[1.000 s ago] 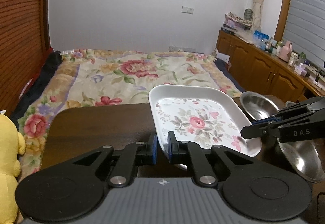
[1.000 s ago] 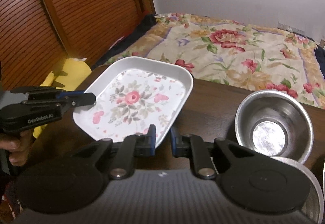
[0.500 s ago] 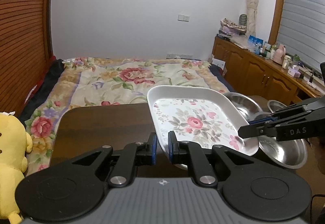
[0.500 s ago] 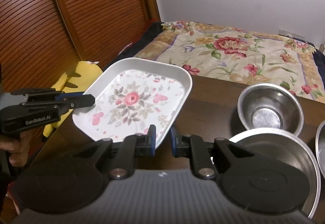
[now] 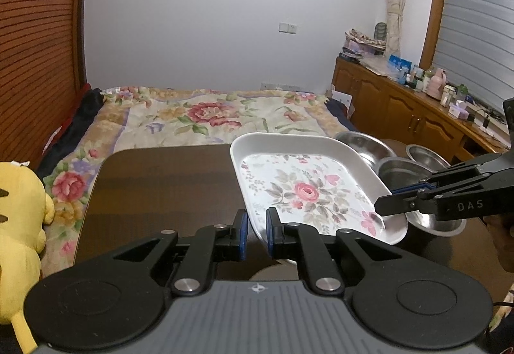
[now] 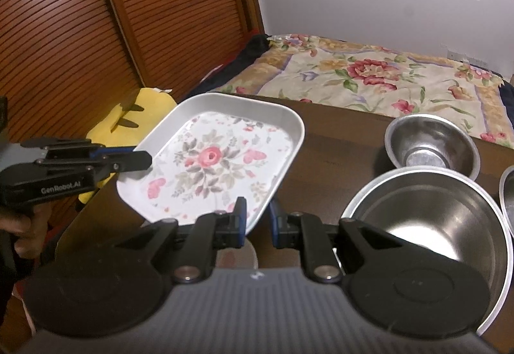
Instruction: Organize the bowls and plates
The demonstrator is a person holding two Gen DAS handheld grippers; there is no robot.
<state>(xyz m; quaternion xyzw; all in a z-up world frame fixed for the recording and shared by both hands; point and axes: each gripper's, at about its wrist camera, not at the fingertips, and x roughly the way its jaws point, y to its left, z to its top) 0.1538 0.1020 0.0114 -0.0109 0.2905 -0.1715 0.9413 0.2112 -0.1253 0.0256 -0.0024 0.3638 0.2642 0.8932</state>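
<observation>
Between both grippers' jaws, floral tray's rim

One floral tray. Three steel bowls: one large, one small, one at the right edge. One yellow plush. Two grippers.

Your right hand-held gripper, at the right of the left wrist view, reads "DAS" on its side. Your left hand-held gripper, at the left of the right wrist view, reads "GenRobot.AI".
</observation>
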